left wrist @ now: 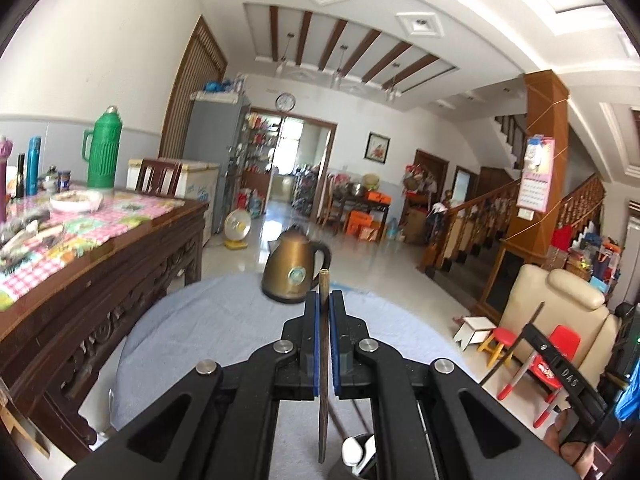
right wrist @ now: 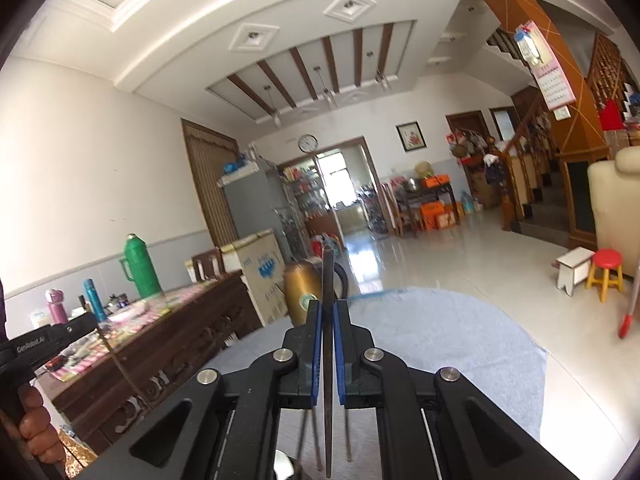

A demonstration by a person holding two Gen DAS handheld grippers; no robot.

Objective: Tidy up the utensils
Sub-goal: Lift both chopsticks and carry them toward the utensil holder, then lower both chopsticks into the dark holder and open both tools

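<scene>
— Behind everything, a wide tiled living room is seen, with a carved wooden sideboard (left wrist: 100, 264) at nine o'clock and a staircase at three o'clock. What is laid out nearer?

— A round table under a grey cloth (left wrist: 208, 320) is spread below both grippers, and a bronze kettle (left wrist: 294, 266) is stood at its far edge, at twelve o'clock. A dark holder (left wrist: 356, 456) with a white-tipped utensil in it is glimpsed at six o'clock, right at the bottom of the left view; how full it is cannot be told.

— How far along is the job judged to be?

— Somewhere in the middle, it is supposed. Two sticks are lifted clear of the cloth and not yet put away, while thin rods are made out below the right gripper, seemingly already stowed.

— And the fingers?

— The left gripper (left wrist: 323, 304) is closed almost completely, its blue pads (left wrist: 316, 344) pressed on a brown chopstick (left wrist: 323, 360) held upright, tip at twelve o'clock. The right gripper (right wrist: 328, 312) is closed likewise on a darker chopstick (right wrist: 328, 344), also upright, its lower end pointed down toward six o'clock.
</scene>
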